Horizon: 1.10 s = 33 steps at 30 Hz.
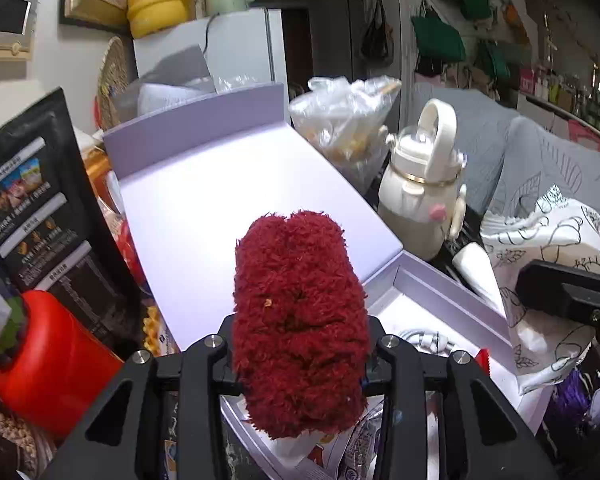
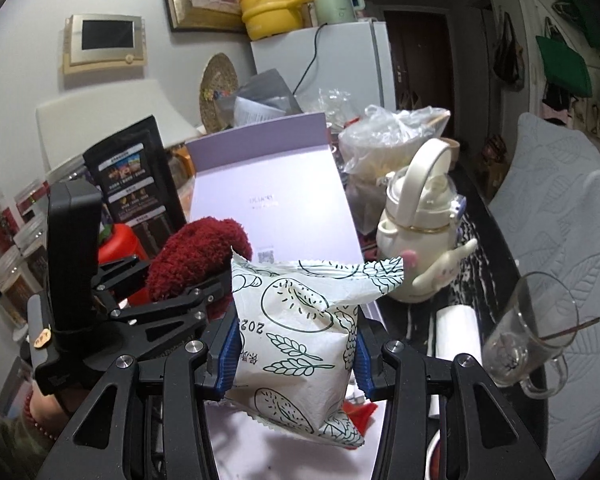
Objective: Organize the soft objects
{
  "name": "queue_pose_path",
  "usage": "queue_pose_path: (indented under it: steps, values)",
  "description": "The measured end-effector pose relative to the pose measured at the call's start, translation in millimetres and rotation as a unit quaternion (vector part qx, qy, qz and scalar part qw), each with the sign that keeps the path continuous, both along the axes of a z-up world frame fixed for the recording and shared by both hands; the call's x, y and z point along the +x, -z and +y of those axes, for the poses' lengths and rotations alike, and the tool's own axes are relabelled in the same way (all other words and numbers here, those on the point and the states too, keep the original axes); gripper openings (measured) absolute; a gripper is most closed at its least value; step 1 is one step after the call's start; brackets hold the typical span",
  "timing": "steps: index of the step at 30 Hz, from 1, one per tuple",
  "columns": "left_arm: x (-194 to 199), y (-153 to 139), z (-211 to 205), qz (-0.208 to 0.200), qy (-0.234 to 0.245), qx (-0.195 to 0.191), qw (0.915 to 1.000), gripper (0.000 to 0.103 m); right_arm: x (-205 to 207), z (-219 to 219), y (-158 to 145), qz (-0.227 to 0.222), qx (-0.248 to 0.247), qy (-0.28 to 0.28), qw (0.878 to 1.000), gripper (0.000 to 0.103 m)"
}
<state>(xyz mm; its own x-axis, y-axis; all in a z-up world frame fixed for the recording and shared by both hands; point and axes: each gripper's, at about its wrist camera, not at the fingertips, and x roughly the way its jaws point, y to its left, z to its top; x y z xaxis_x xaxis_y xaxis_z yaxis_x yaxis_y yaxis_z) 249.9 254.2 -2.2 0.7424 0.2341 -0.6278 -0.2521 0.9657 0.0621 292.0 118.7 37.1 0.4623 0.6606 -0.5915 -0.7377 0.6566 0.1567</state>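
Observation:
My left gripper [image 1: 300, 344] is shut on a fluffy dark red sock [image 1: 298, 312], which sticks up between its fingers above the open lilac box [image 1: 440, 300]. In the right wrist view the same red sock [image 2: 200, 256] and the left gripper [image 2: 172, 300] appear at the left. My right gripper [image 2: 296, 360] is shut on a white snack bag with green leaf drawings [image 2: 300, 340], its blue pads [image 2: 228, 352] pressing both sides. That snack bag [image 1: 540, 280] also shows at the right edge of the left wrist view. The box lid [image 2: 272, 200] stands open behind.
A cream kettle-shaped bottle [image 1: 424, 184] stands right of the box, with a clear plastic bag [image 1: 348, 120] behind it. A black pouch [image 1: 32, 200] and a red container [image 1: 56, 360] crowd the left. A glass mug [image 2: 532, 332] sits at the right on the dark table.

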Motion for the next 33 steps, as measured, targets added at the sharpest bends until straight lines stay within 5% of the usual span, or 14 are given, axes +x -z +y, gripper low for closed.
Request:
queue_pose_path:
  steps: [25,30,32,33]
  values:
    - [29,48,-2,0.107,-0.020,0.021,0.9938,0.039,35,39,56,0.063,-0.064,0.008,0.996,0.046]
    - [32,49,-1,0.116,-0.016,0.003,0.9931,0.056,42,42,65,0.083,-0.069,0.014,0.994,0.046]
    - [34,50,-3,0.120,-0.021,0.009,0.9925,0.079,43,43,69,0.090,-0.075,0.016,0.993,0.046]
    - [33,50,-4,0.119,-0.024,0.018,0.9925,0.081,44,44,71,0.093,-0.079,0.016,0.992,0.046]
